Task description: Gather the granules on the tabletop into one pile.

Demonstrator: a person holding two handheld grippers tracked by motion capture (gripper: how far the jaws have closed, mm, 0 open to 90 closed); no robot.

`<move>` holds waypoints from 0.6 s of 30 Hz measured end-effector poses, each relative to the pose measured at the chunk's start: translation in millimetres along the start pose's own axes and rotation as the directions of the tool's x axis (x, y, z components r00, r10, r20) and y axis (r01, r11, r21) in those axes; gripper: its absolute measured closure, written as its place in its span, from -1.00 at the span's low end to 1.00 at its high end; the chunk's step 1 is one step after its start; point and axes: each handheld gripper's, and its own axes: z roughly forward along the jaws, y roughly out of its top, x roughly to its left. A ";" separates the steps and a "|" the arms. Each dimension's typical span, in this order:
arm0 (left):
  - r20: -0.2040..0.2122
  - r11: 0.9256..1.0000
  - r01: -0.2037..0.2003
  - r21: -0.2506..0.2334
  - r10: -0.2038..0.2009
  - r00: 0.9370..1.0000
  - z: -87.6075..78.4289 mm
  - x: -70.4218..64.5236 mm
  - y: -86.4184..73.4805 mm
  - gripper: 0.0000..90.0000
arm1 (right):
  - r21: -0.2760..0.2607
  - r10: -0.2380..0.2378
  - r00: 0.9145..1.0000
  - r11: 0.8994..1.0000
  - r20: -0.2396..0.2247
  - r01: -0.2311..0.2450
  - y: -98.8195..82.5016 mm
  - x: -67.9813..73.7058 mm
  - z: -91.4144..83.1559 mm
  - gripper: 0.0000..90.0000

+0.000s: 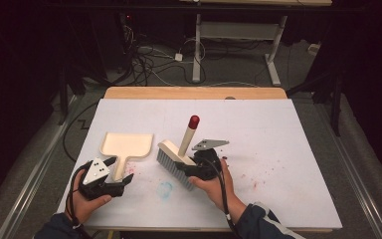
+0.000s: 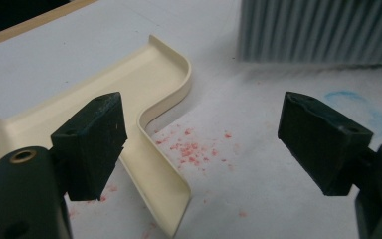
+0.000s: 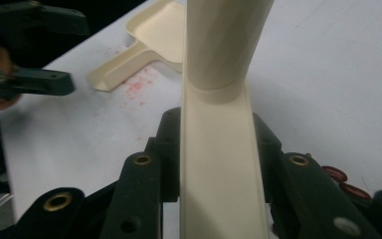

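A cream dustpan [image 1: 128,143] lies flat on the white table [image 1: 278,129], its short handle pointing toward me. My left gripper [image 1: 121,170] is open at the end of that handle; in the left gripper view [image 2: 201,124] the handle [image 2: 154,174] lies by the left jaw, untouched. A brush [image 1: 171,157] with a cream back, grey bristles [image 2: 318,30] and a red-tipped handle [image 1: 194,121] stands on its bristles right of the pan. My right gripper [image 1: 191,167] is shut on the brush's cream back [image 3: 221,199], both jaws pressing its sides.
Red crumbs [image 2: 191,149] lie between the pan's handle and the brush, with more specks at the table's right [image 1: 258,181]. A blue scribble [image 1: 165,190] marks the surface in front of the brush. The table's wooden far edge [image 1: 194,92] borders a floor with cables.
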 end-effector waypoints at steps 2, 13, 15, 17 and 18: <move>0.002 1.000 0.000 0.001 0.000 1.000 -0.3 0.6 -0.6 -0.58 | -0.001 0.009 0.999 1.000 0.033 -0.009 -0.9 -1.4 5.2 0.49; 0.004 1.000 -0.007 0.008 0.007 1.000 -1.3 -1.7 -0.7 -0.58 | -0.012 0.104 0.986 0.995 0.128 -0.103 -14.1 -34.9 -14.5 0.49; 0.004 1.000 -0.008 0.011 0.008 1.000 -0.9 -1.6 -0.7 -0.58 | -0.014 0.109 0.984 0.994 0.141 -0.108 -16.0 -39.2 -27.7 0.49; 0.006 1.000 -0.008 0.015 0.008 1.000 -0.4 -1.7 -0.6 -0.58 | -0.017 0.112 0.984 0.994 0.140 -0.110 -16.0 -39.3 -31.5 0.49; 0.007 1.000 -0.009 0.018 0.009 1.000 -0.1 -1.7 -0.4 -0.58 | -0.026 0.092 0.987 0.996 0.131 -0.090 -13.9 -37.5 -38.8 0.49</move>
